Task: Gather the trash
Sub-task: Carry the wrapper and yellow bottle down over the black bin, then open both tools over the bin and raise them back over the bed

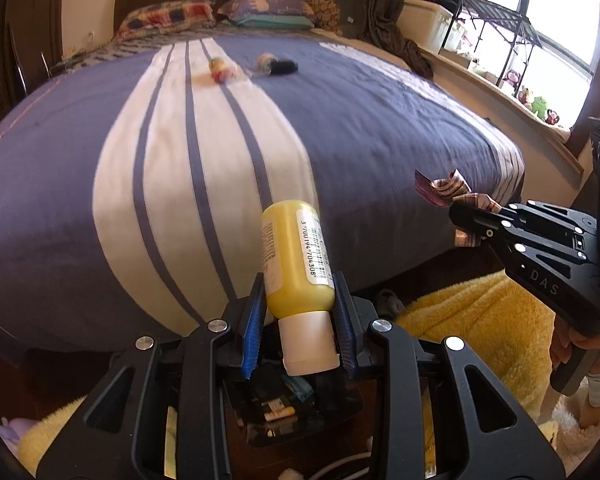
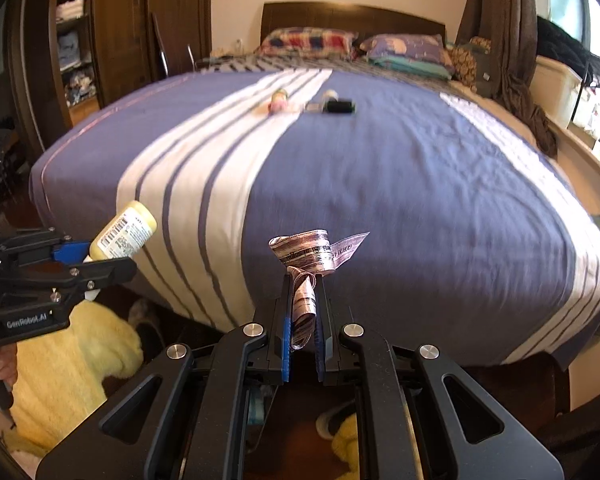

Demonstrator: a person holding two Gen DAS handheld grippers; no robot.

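Two hand-held grippers are in play, each carrying one piece of trash above the foot of the bed (image 1: pixel 60 184). On the left, the left hand-held gripper (image 1: pixel 299 322) is clamped on one yellow bottle (image 1: pixel 296 256), its blue pads pressing the bottle's lower body just above the white cap (image 1: pixel 310 346), which faces the camera while the bottle's base points out over the bedspread. The bottle's white label carries a barcode with digits that read roughly "3 700194 704308"; the finer print beside it is too small to make out. Seen from the right wrist camera, this gripper's body bears the lettering "GenRobot.AI", and fingers (image 2: pixel 0 364) of the person's hand wrap its handle. Further back, on the white stripes of the blue bedspread, lie two small items, one yellowish and pink (image 1: pixel 219 70), the other pale with a black part (image 1: pixel 278 65); both are blurred. Two pillows (image 1: pixel 266 10) sit by the headboard. On the right, the right hand-held gripper (image 2: pixel 303 316) is closed tight on one crumpled shiny wrapper (image 2: pixel 314 254), whose printed text is unreadable. Its side shows the letters "DAS". Both grippers tilt downward, side by side, above yellow fluffy fabric (image 1: pixel 480 320) on the floor.
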